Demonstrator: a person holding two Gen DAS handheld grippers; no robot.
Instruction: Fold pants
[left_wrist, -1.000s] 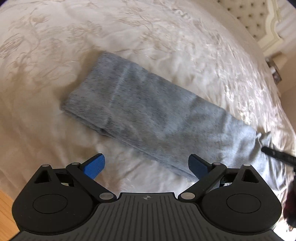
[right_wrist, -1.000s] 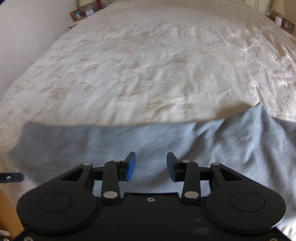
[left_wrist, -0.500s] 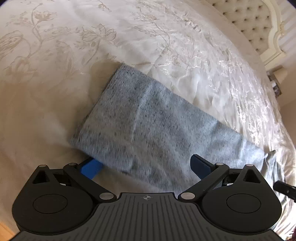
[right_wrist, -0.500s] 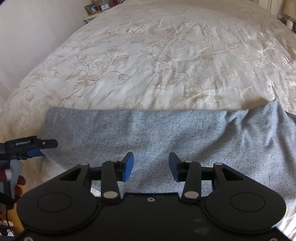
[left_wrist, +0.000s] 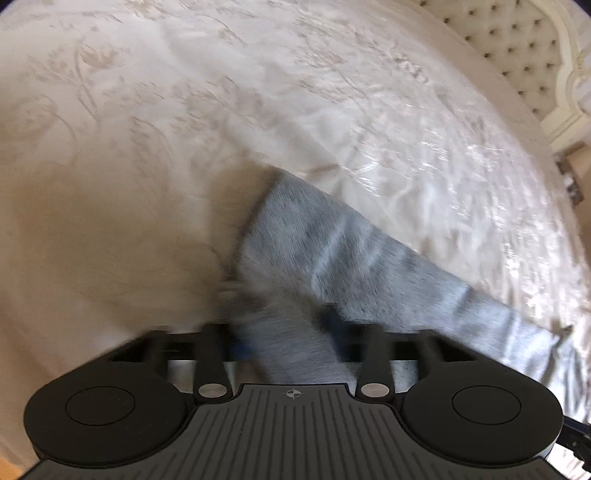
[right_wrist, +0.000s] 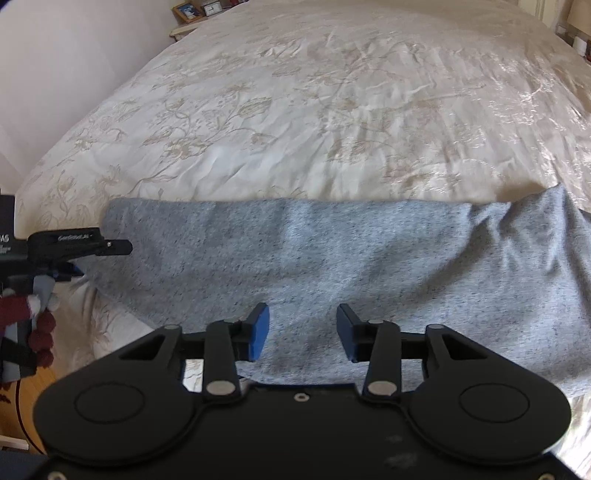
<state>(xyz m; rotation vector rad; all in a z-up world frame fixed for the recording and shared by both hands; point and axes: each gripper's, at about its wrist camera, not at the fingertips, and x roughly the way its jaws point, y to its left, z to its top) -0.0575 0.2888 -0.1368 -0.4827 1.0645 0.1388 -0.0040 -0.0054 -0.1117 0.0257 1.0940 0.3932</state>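
Note:
Grey folded pants lie as a long band across the near part of the cream bed. In the blurred left wrist view their end reaches between the fingers of my left gripper, which has closed in on the cloth. That gripper also shows at the left edge of the right wrist view, at the pants' left end. My right gripper hovers just above the middle of the pants, open a small gap and empty.
The floral cream bedspread stretches far beyond the pants. A tufted headboard stands at the top right. A nightstand with frames and a clock is at the far corner. Wooden floor shows beside the bed.
My left gripper has moved onto the pants' end and narrowed its fingers around the cloth. My right gripper has moved slightly closer over the pants with its gap unchanged.

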